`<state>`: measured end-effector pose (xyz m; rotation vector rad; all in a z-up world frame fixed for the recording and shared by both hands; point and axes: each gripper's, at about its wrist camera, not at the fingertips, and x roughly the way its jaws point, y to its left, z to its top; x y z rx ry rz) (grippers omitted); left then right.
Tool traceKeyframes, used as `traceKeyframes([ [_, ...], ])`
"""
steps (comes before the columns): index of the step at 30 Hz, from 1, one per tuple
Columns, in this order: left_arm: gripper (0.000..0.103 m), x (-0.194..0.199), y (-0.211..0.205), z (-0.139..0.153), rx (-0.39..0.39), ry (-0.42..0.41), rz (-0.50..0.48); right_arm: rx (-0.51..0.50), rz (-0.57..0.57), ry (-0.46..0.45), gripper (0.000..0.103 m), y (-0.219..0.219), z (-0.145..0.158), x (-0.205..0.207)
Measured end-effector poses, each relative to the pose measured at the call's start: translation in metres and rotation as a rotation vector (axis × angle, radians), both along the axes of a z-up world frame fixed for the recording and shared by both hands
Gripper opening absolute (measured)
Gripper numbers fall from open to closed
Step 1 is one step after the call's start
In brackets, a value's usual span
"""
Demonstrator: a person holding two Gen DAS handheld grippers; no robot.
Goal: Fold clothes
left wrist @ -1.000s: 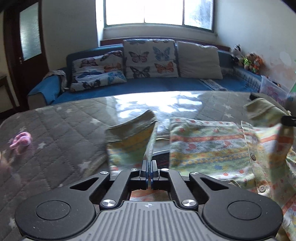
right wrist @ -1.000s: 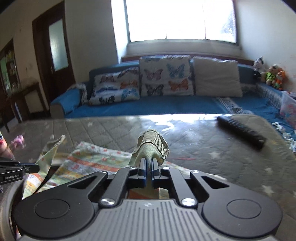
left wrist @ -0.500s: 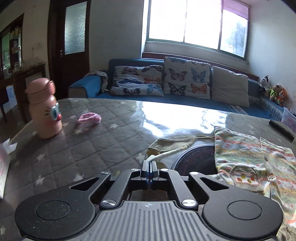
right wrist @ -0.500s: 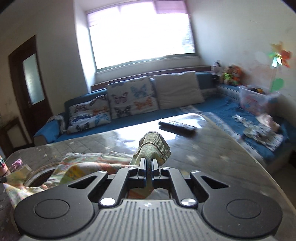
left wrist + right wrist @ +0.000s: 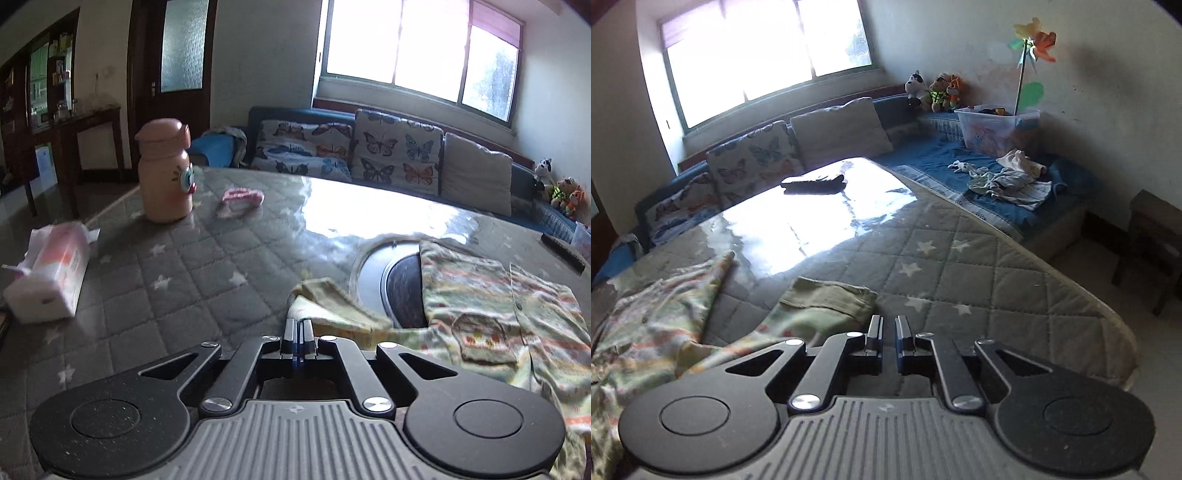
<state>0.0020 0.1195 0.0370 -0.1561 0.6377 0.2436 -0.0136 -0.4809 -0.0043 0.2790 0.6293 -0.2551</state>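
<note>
A patterned child's shirt [image 5: 491,306] lies spread on the quilted table [image 5: 192,280]. Its left sleeve with a green cuff [image 5: 325,295] lies flat just ahead of my left gripper [image 5: 298,326], whose jaws are closed; whether any fabric is still pinched is hidden. In the right wrist view the shirt [image 5: 653,321] lies to the left, and its right sleeve with a green cuff [image 5: 831,295] rests on the table just ahead and left of my right gripper [image 5: 888,325], which is slightly open and empty.
A pink bottle [image 5: 164,171], a pink hair tie [image 5: 242,195] and a tissue pack [image 5: 48,273] are on the table's left. A round inset [image 5: 391,280] lies under the shirt. A remote [image 5: 814,182] lies at the far edge. A sofa [image 5: 960,162] surrounds the table.
Both grippers pulled the sleeves outward and lowered them to the table. The right gripper has opened and let go of its cuff. The left gripper swung further left.
</note>
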Motion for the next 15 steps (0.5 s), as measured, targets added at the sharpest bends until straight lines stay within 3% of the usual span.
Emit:
traceKeyframes([
  [2, 0.002, -0.005, 0.0, -0.002, 0.012, 0.01, -0.005, -0.011, 0.042, -0.032, 0.009, 0.013, 0.011, 0.004],
  [3, 0.004, -0.006, 0.0, -0.002, 0.017, 0.009, -0.005, -0.013, 0.066, -0.051, 0.013, 0.019, 0.016, 0.007],
  [6, 0.005, -0.008, 0.0, 0.0, 0.02, 0.0, -0.008, -0.013, 0.168, -0.079, 0.044, 0.049, 0.026, 0.022],
  [8, 0.01, -0.009, 0.0, 0.001, 0.024, -0.007, -0.015, -0.04, 0.231, -0.074, 0.044, 0.069, 0.025, 0.035],
  [11, 0.042, -0.012, 0.001, 0.003, 0.047, -0.022, -0.015, -0.089, 0.288, -0.047, 0.054, 0.096, 0.018, 0.055],
  [15, 0.059, -0.015, 0.004, 0.008, 0.068, -0.049, -0.015, -0.111, 0.283, 0.016, 0.054, 0.108, 0.002, 0.086],
])
